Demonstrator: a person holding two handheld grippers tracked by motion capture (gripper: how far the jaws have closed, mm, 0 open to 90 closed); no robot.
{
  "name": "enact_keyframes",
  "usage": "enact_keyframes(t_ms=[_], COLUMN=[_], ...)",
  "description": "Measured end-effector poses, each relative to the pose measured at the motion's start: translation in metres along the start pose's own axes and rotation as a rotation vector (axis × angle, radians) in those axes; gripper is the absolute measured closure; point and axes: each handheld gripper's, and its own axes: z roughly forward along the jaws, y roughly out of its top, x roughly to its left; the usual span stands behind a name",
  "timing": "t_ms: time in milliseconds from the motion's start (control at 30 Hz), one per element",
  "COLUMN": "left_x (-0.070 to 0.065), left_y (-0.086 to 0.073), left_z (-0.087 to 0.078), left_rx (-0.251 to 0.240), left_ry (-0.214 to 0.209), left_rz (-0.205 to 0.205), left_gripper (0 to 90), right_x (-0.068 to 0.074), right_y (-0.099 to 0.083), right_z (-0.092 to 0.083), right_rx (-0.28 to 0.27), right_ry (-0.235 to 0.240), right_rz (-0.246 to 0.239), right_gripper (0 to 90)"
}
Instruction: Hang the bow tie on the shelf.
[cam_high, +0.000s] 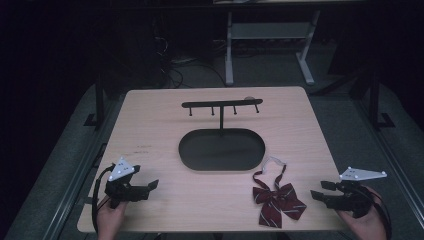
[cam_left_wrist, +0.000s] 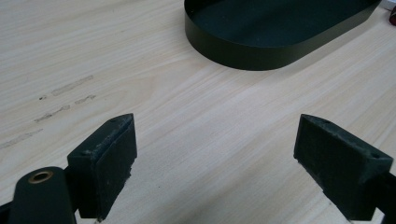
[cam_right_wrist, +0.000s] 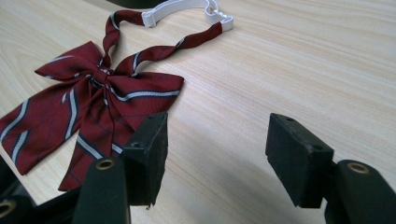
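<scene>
I hold my left gripper (cam_high: 148, 186) low over the near left corner of the wooden table (cam_high: 150, 125), and its jaws stand wide apart with nothing between them — in the left gripper view (cam_left_wrist: 215, 154) I see only bare wood grain in the gap, with a few faint scuff marks (cam_left_wrist: 60, 105) off to one side. Beyond those jaws lies the black oval tray (cam_left_wrist: 261, 51), well apart from them. My right gripper (cam_high: 320, 194) sits at the near right edge of the table, its jaws released just as wide and gripping nothing. In the right gripper view (cam_right_wrist: 215, 154) the gap between the pads shows plain table, and the dark red striped bow tie (cam_right_wrist: 88, 102) lies just beside my one jaw, its nearest wing reaching close to that pad; I cannot tell whether they touch. From the high view the bow tie (cam_high: 278, 197) rests flat on the table near the front edge, left of my right gripper and to the near right of the tray (cam_high: 222, 149). Its white neck strap (cam_high: 274, 161) curls away toward the far side, ending close to the tray's rim. A black hook rack (cam_high: 222, 105) stands upright on a post rising from the tray — four small pegs hang from its bar.
</scene>
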Motion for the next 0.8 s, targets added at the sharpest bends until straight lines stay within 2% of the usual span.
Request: enact_keyframes(t_ms=[133, 433, 633, 800], left_x=[-0.004, -0.002, -0.002, -0.002], left_y=[-0.001, -0.001, 0.0, -0.001], left_z=[-0.002, -0.002, -0.002, -0.003], left_rx=[-0.018, -0.017, -0.014, -0.021], left_ry=[0.001, 0.0, -0.002, 0.005], left_rz=[-0.007, -0.004, 0.015, 0.003], left_gripper=[13.1, 13.1, 13.1, 13.1], right_x=[0.002, 0.016, 0.019, 0.023], right_y=[0.002, 0.013, 0.021, 0.035], right_z=[-0.001, 0.002, 0.004, 0.001], right_rx=[0.005, 0.018, 0.032, 0.028], right_ry=[0.001, 0.001, 0.009, 0.023], right_rz=[-0.019, -0.069, -0.091, -0.109], right_gripper=[38.7, 38.7, 38.6, 38.7])
